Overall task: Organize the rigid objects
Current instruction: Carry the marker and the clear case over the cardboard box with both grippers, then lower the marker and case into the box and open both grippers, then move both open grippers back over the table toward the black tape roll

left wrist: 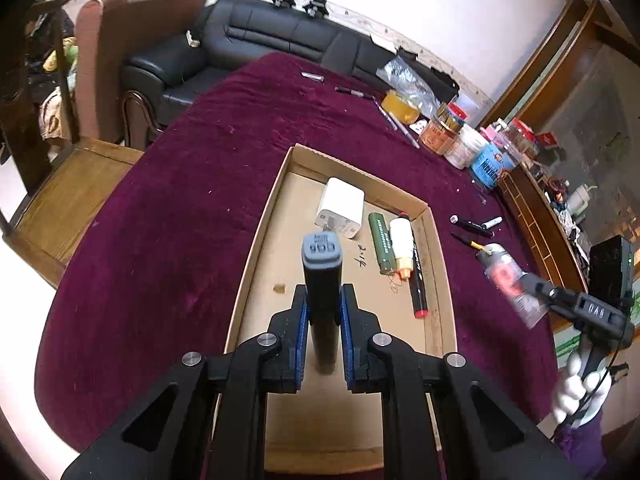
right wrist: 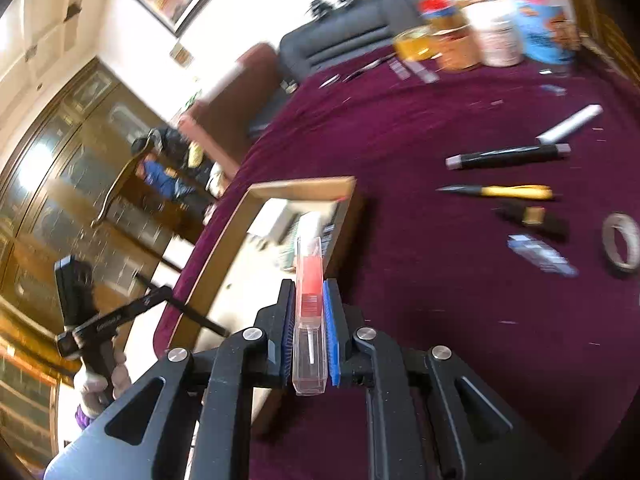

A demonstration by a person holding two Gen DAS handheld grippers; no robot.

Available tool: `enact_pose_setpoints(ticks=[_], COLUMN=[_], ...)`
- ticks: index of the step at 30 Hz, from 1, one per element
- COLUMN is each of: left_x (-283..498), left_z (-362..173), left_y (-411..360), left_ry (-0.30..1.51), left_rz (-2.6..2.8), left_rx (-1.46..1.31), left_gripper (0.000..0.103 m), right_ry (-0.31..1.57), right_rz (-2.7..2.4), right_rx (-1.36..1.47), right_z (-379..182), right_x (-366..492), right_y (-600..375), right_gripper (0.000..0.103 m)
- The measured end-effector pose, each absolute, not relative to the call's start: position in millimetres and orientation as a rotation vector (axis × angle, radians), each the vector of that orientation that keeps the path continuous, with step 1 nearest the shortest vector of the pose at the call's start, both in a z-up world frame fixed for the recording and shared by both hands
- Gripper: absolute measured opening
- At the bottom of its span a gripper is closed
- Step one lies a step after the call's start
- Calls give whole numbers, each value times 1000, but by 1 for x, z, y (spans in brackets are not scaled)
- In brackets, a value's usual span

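My left gripper (left wrist: 323, 300) is shut on a black marker with a grey cap (left wrist: 321, 280) and holds it above the cardboard tray (left wrist: 256, 240). In the tray lie a white charger (left wrist: 341, 207), a green tube (left wrist: 381, 242), a white glue bottle (left wrist: 402, 246) and a black pen with a red end (left wrist: 418, 280). My right gripper (right wrist: 309, 300) is shut on a clear plastic case with a red insert (right wrist: 309, 292), just right of the tray (right wrist: 304, 188). It shows blurred in the left wrist view (left wrist: 516, 284).
The table has a purple cloth (left wrist: 180, 220). On it right of the tray lie a black marker (right wrist: 508, 157), a white marker (right wrist: 570, 124), a yellow-black knife (right wrist: 504, 191), a tape roll (right wrist: 622, 244) and a small pack (right wrist: 540, 254). Jars (left wrist: 444, 128) stand at the far edge.
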State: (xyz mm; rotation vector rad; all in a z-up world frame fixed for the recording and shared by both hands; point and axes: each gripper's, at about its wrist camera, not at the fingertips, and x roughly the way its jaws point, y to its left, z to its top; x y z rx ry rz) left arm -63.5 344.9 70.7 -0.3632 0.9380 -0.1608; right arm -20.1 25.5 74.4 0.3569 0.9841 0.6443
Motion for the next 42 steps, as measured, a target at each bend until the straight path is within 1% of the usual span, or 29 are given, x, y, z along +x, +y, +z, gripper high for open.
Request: enact_pose_setpoints(ticks=[4, 8, 13, 17, 19, 21, 22, 23, 24, 25, 26, 27, 28, 29, 31, 35, 39, 41, 42], left_x=[-32, 7, 39, 53, 57, 56, 52, 49, 46, 38, 35, 30, 21, 16, 5, -20, -45, -56, -61], left_z=[65, 47, 27, 24, 24, 26, 28, 31, 33, 37, 39, 43, 47, 52, 59, 79, 103, 116, 120], left_y=[347, 346, 339, 339, 342, 345, 347, 347, 347, 348, 347, 347, 347, 346, 343, 336, 314, 293, 285], left_ry=[978, 1034, 1096, 1102, 1100, 1101, 1095, 1088, 1082, 1075, 1070, 1063, 1051, 1039, 1015, 953, 865, 818, 802], left_rz=[-138, -131, -106, -89, -77, -79, -84, -84, -95, -104, -105, -102, -94, -88, -86, -61, -50, -68, -86], left_rx=[-326, -324, -272, -261, -276, -296, -308, -311, -319, -328, -332, -332, -328, -324, -317, -295, -233, -199, -194], left_gripper=[12, 11, 11, 12, 13, 18, 26, 31, 37, 44, 47, 53, 57, 58, 58, 58, 58, 64, 69], right_ry=[1056, 1111, 1150, 1166, 1170, 1161, 1154, 1136, 1126, 1120, 1115, 1109, 1103, 1091, 1061, 989, 860, 755, 702], right_rz=[692, 684, 675, 671, 660, 656, 648, 625, 610, 601, 602, 608, 610, 610, 614, 596, 499, 397, 348], right_rx=[346, 305, 297, 287, 276, 272, 261, 239, 221, 200, 191, 189, 185, 180, 173, 164, 101, 20, -19], right_z=[51, 28, 12, 5, 2, 2, 4, 7, 8, 10, 12, 14, 17, 21, 30, 50, 77, 95, 102], right_x=[-5, 9, 21, 26, 28, 30, 30, 27, 27, 26, 24, 22, 20, 17, 9, -10, -33, -49, -56], right_y=[75, 115, 139, 151, 153, 154, 154, 152, 152, 152, 151, 151, 149, 147, 139, 110, 70, 47, 38], right_gripper=[12, 12, 12, 12, 12, 13, 13, 13, 15, 20, 23, 25, 30, 32, 42, 42, 44, 46, 50])
